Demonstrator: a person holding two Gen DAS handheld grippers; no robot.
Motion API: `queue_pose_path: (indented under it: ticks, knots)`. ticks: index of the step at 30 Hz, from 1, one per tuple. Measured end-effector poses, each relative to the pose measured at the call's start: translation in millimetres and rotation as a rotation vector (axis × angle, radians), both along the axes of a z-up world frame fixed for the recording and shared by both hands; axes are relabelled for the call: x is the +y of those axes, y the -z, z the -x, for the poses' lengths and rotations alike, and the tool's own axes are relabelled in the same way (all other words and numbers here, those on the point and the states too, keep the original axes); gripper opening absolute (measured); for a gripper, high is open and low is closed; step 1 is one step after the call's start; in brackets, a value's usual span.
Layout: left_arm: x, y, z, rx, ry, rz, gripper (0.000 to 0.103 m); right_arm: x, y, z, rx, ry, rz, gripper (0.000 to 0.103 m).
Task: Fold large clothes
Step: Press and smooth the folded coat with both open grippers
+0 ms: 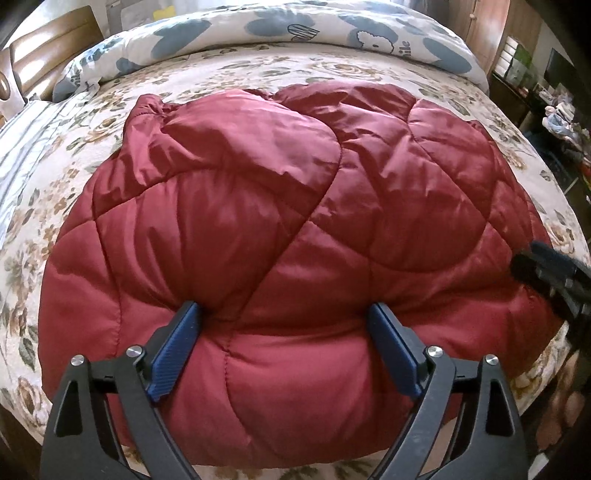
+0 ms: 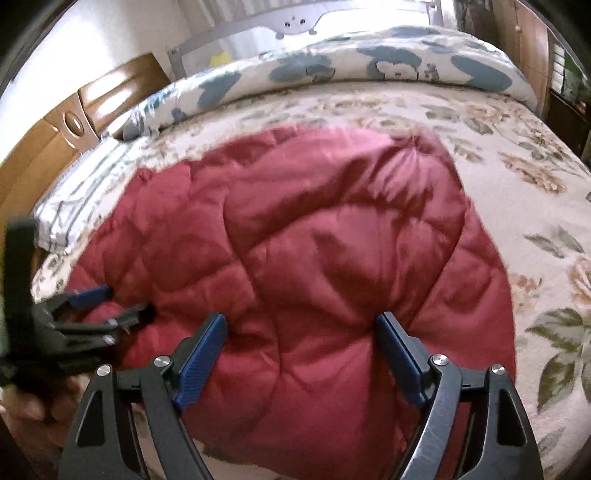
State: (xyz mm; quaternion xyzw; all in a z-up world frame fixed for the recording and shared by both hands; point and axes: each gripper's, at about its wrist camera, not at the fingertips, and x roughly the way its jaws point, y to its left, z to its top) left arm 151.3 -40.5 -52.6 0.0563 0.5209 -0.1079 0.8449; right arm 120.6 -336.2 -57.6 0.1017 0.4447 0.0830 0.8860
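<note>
Floral bedspread (image 1: 55,206) under a folded red quilted jacket (image 1: 280,206), wooden headboard (image 2: 55,147) at the left.

Blue-patterned duvet (image 1: 295,33) lies rolled along the far edge. Left gripper (image 1: 284,314) and right gripper (image 2: 301,325) each stand wide open, blue pads pressed against the jacket's near edge, gripping nothing.

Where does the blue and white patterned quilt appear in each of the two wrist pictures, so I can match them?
Left wrist view: the patterned quilt runs across the top edge, behind the red padded coat.
Right wrist view: the quilt again lies along the top, slightly right of centre, beyond the coat.
Shared landmark: the floral bedspread under the coat.
</note>
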Motion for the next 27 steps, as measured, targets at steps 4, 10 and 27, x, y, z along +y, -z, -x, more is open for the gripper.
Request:
queue_pose_path:
  ticks: [4,10,27]
  knots:
    - [0.2,0.4,-0.6,0.0,0.002,-0.002,0.092,-5.8,4.3,-18.8,0.008,0.016,0.009,0.083]
    - [-2.5,-2.1,-0.9,-0.007,0.004,-0.014,0.092,-14.7,30.5,-37.4,0.037,0.033,0.013,0.085]
    - [30.9,-25.1,-23.1,-0.034,-0.119,-0.007,0.092,-16.8,35.5,-34.2,0.015,0.045,-0.001,0.085]
